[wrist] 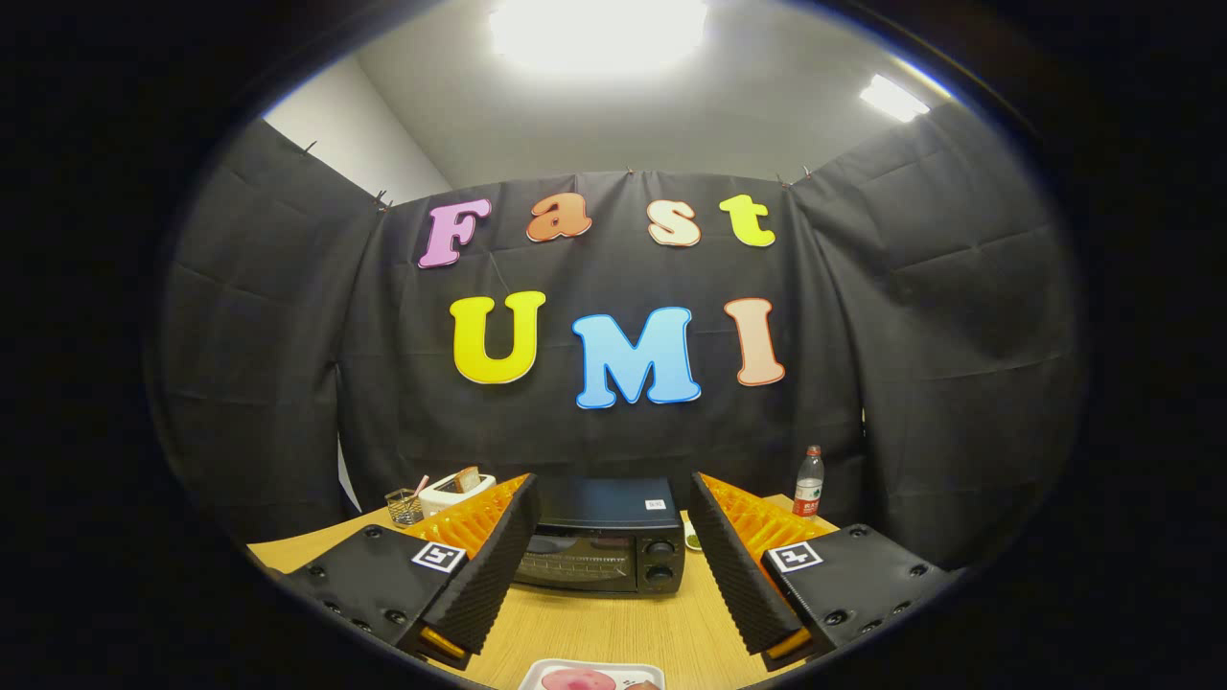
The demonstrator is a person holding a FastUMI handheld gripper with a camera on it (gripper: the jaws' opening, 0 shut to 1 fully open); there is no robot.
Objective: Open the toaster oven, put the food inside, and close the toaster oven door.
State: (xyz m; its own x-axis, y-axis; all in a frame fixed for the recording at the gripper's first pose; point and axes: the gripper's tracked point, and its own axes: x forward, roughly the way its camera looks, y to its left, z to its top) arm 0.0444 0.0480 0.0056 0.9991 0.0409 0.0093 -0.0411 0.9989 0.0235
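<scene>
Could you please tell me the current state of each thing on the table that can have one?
toaster oven: door closed.
gripper: open, holding nothing.
plate: food on it, below the fingers.
bottle: upright, capped.
white toaster: bread sticking up.

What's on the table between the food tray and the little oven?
Nothing: in the gripper view, only bare wooden table lies between the tray and the closed toaster oven. The gripper is open, its fingers either side of that stretch.
</scene>
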